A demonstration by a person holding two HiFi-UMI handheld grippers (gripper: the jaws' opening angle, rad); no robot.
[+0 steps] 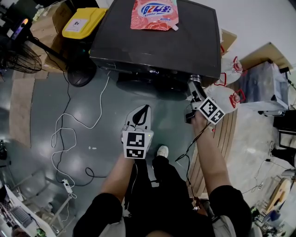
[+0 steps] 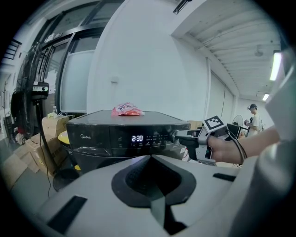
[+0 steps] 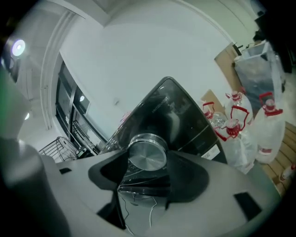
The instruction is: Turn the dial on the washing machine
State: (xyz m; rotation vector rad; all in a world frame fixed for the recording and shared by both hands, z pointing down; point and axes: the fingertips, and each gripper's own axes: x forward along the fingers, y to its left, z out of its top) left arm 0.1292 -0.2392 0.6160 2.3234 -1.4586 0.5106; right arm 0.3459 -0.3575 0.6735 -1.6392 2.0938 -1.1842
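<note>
Right gripper view: right gripper [image 3: 146, 161] jaws clamp the silver dial [image 3: 147, 155] at the right end of the washing machine [image 3: 178, 115] front panel. Jaws of the left gripper [image 1: 146, 109] are closed together, empty, clear of the machine.

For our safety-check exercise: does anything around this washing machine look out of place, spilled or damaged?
A pink detergent pouch lies loose on top of the washing machine, and a white cable sprawls in loops across the floor, a possible trip hazard. Nothing looks spilled or damaged.
</note>
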